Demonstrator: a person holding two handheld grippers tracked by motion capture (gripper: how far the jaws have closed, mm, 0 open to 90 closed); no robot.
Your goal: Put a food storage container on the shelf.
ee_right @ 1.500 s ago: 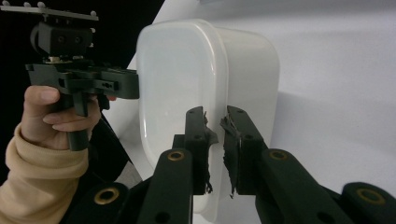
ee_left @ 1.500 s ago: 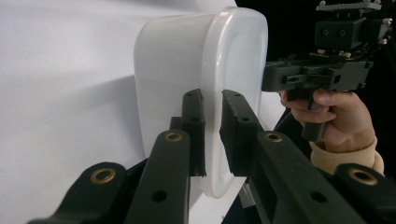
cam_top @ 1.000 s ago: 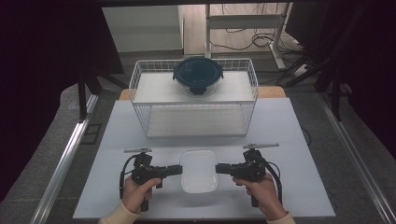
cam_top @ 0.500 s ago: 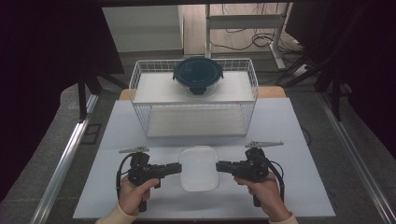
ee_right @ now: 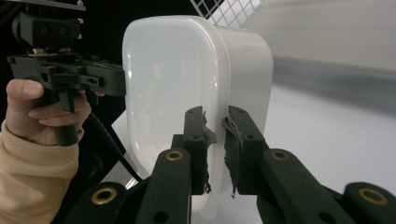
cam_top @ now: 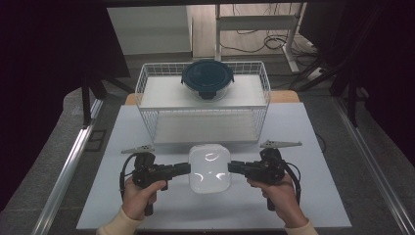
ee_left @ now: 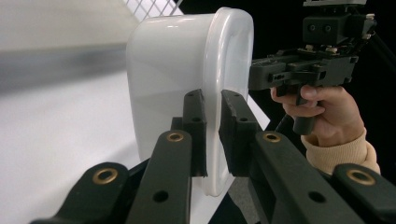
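White plastic container (cam_top: 209, 168) with its lid on is held clear of the pale table (cam_top: 313, 132) between two hand-held grippers, just in front of the wire basket (cam_top: 203, 122). From its left side, the left gripper (cam_top: 185, 169) pinches the container's lid rim; in the left gripper view the two black pads (ee_left: 236, 133) sit on either side of that rim (ee_left: 212, 140), pressed against it. From the opposite side, the right gripper (cam_top: 234, 167) clamps the same rim, its worn pads (ee_right: 196, 140) closed on the plastic edge in the right gripper view. A person's hands (cam_top: 139, 196) grasp both pistol handles, cream sleeves showing at the wrists. On the basket's upper shelf, well apart from the container, rests a round dish with a dark blue lid (cam_top: 207, 77). Cables trail from both grippers
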